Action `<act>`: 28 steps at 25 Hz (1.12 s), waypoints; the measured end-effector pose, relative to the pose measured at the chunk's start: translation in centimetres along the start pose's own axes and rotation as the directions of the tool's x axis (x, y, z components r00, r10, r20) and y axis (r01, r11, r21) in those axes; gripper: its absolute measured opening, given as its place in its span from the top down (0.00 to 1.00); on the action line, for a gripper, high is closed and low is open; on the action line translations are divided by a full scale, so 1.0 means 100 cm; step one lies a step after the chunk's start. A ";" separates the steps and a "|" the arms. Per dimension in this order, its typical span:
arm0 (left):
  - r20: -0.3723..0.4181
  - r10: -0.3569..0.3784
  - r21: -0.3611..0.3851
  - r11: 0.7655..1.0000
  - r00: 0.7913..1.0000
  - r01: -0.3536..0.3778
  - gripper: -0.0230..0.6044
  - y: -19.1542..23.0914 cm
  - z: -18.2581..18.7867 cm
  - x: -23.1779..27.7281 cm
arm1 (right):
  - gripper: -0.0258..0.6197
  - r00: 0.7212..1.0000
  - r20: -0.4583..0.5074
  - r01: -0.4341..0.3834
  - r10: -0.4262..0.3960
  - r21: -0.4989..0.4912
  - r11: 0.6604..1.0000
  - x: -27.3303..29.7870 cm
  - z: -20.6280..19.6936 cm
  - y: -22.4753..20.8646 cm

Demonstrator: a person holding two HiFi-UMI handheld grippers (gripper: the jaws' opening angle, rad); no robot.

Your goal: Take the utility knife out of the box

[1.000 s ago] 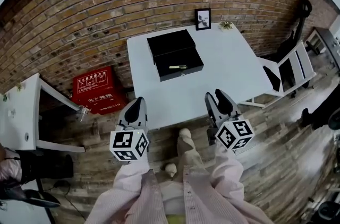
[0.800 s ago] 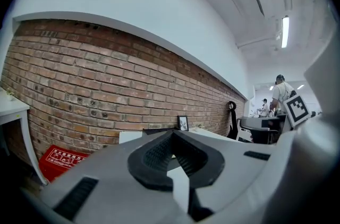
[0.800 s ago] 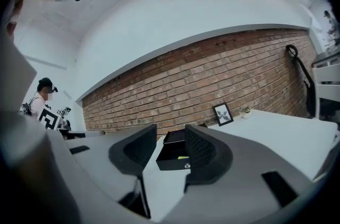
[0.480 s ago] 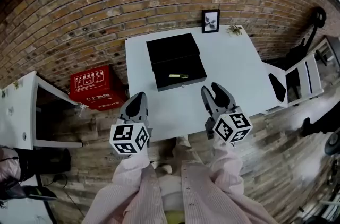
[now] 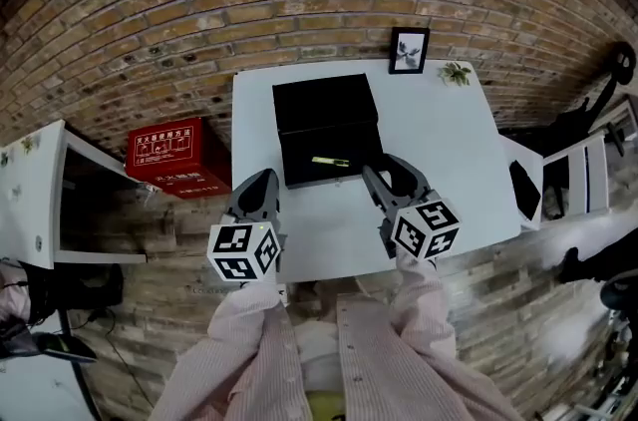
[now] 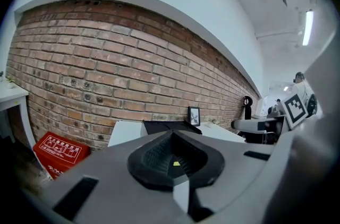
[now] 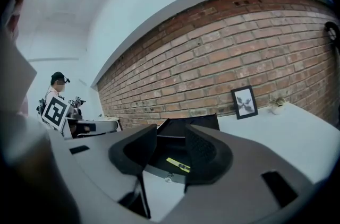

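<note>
This looks like a staged workroom, closer to a studio or test lab than a home. A bare brick wall [image 5: 299, 0] rises over a wood-plank floor [image 5: 498, 309]. Plain white tables [image 5: 449, 140] stand apart, with a white chair [image 5: 583, 172] nearby and a red box with Chinese print [image 5: 177, 156] on the floor. A tube lamp [image 6: 307, 27] lights the white ceiling. A framed picture [image 5: 408, 50] and a small potted plant [image 5: 456, 72] sit on one table by the wall.
</note>
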State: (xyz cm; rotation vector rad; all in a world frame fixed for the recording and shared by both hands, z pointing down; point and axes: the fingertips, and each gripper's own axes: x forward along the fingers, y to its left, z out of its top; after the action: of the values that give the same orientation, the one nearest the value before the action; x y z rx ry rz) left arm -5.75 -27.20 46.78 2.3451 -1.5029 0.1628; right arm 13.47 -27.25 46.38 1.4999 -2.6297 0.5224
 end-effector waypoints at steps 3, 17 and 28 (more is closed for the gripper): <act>-0.019 0.015 -0.010 1.000 1.000 -0.015 0.98 0.000 -0.005 0.016 | 0.73 0.998 -0.040 -0.040 0.040 -0.012 0.999 0.017 -0.002 -0.009; -0.092 0.075 -0.033 0.996 0.993 -0.079 0.98 0.008 -0.018 0.059 | 0.73 0.931 -0.273 -0.273 0.240 -0.088 0.958 0.086 -0.033 -0.012; -0.183 0.026 -0.079 0.996 0.983 -0.041 0.98 0.013 -0.046 0.083 | 0.73 0.761 -0.574 -0.492 0.302 -0.208 0.845 0.122 -0.088 0.006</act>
State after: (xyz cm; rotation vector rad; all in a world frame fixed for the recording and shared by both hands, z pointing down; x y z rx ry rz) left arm -2.89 -33.23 53.67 2.1770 -1.4339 0.3095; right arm 5.66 -34.19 57.27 0.5630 -2.4110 0.3838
